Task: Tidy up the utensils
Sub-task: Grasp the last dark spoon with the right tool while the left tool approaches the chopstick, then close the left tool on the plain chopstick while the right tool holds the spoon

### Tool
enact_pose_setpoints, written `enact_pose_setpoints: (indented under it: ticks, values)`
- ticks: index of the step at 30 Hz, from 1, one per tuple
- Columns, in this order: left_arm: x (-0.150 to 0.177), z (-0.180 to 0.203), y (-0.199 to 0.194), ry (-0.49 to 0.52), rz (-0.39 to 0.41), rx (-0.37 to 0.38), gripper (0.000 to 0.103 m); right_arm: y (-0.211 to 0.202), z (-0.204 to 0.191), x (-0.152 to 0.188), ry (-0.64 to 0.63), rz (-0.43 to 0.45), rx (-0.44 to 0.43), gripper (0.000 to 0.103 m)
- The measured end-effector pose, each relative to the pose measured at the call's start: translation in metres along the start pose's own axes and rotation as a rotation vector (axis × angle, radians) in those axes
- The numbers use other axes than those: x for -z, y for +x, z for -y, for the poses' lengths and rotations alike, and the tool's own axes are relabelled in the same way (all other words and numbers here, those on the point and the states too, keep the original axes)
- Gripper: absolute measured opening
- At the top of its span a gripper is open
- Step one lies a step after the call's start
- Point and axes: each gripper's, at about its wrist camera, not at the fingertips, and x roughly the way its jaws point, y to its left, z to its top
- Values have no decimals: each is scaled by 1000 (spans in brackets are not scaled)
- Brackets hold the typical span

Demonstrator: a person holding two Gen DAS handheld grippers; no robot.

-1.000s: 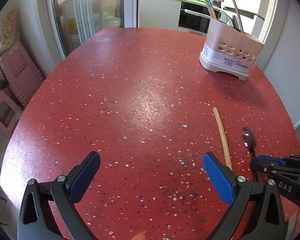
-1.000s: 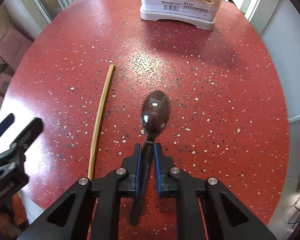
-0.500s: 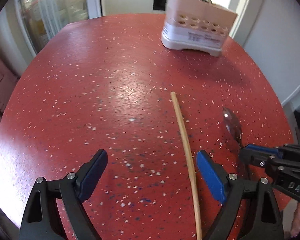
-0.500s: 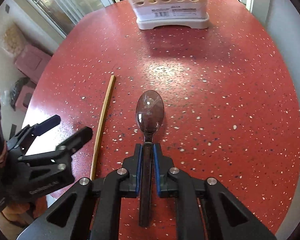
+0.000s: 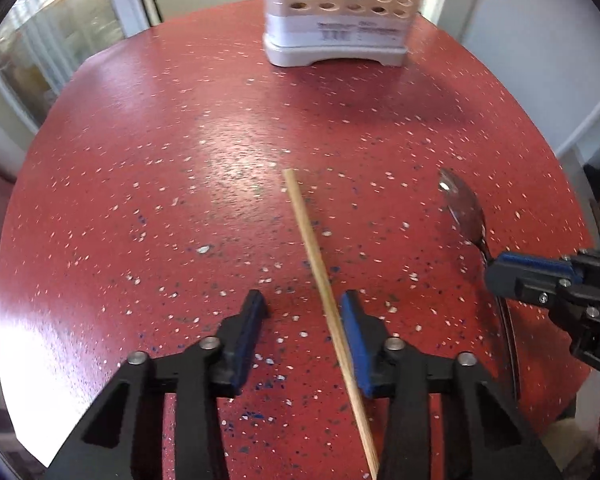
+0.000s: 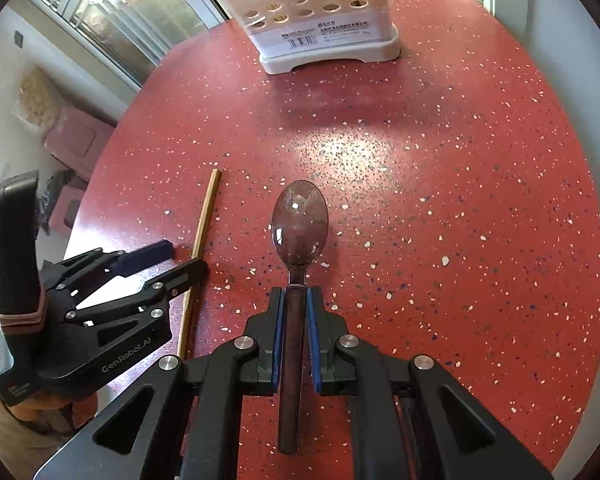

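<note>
At twelve o'clock on the red table (image 5: 148,168), the white holder (image 6: 320,28) shows only blurred sticks above its rim. The left gripper (image 5: 302,312) is closing around the chopstick (image 5: 316,256), its right pad beside it. The right gripper (image 6: 297,316) pinches the spoon (image 6: 300,220).

Left gripper (image 5: 302,312) shifted over chopstick (image 5: 309,236), jaws closing around it, far pad seemingly touching

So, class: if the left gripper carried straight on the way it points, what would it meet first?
Probably the chopstick and the table under it: the closing left gripper points steeply down, chopstick between its jaws, by the right pad.
</note>
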Motion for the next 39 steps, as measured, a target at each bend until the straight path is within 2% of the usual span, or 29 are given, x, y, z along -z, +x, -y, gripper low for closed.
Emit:
enact_pose_setpoints:
  ticks: [1, 2, 6, 12, 20, 29, 39]
  values:
    - [-1, 2, 0, 12, -6, 0, 44, -2, 2, 0, -3, 4, -4, 12]
    - [-2, 5, 0, 26, -15, -1, 38, -5, 3, 0, -8, 10, -7, 12]
    - [-2, 7, -1, 31, -13, 0, 35, -13, 8, 0, -11, 30, -29, 12]
    - [10, -1, -16, -23, 85, 7, 35, -22, 17, -2, 2, 47, -42, 12]
    - [20, -7, -57, -88, 243, 63, 35, -30, 24, -2, 27, 67, -60, 12]
    - [10, -10, -82, -163, 354, 99, 34, -48, 29, -8, 24, 120, -79, 12]
    - [-8, -7, -99, -171, 431, 107, 35, -66, 28, -21, -2, 189, -101, 12]
